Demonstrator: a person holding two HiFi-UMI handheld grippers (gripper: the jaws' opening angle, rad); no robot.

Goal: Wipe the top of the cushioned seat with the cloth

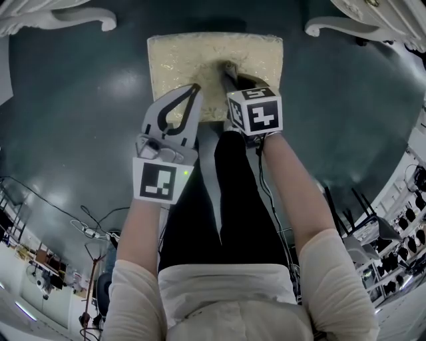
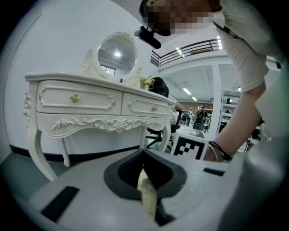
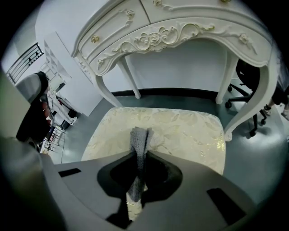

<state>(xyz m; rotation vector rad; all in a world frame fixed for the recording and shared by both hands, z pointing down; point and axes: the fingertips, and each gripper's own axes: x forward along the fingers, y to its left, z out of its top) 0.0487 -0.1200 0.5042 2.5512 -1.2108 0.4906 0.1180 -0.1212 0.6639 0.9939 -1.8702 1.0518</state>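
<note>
The cushioned seat (image 1: pixel 200 56) is a pale yellow patterned square pad straight ahead of me on the dark floor; the right gripper view shows its top (image 3: pixel 185 131) from close by. My right gripper (image 1: pixel 229 69) is shut on a grey cloth (image 3: pixel 139 140), which hangs folded between its jaws (image 3: pixel 138 158) just above the seat's near half. Over the seat's near left edge my left gripper (image 1: pixel 195 88) is shut, tips together, holding nothing. In its own view the left gripper (image 2: pixel 143 157) shows only a sliver of yellow seat between the closed jaws.
A white carved dressing table (image 3: pixel 180 27) with an oval mirror (image 2: pixel 116 54) stands beyond the seat; its legs (image 1: pixel 63 20) flank the seat on both sides. An office chair (image 3: pixel 246 76) sits to the right. Cables (image 1: pixel 93 232) lie on the floor behind left.
</note>
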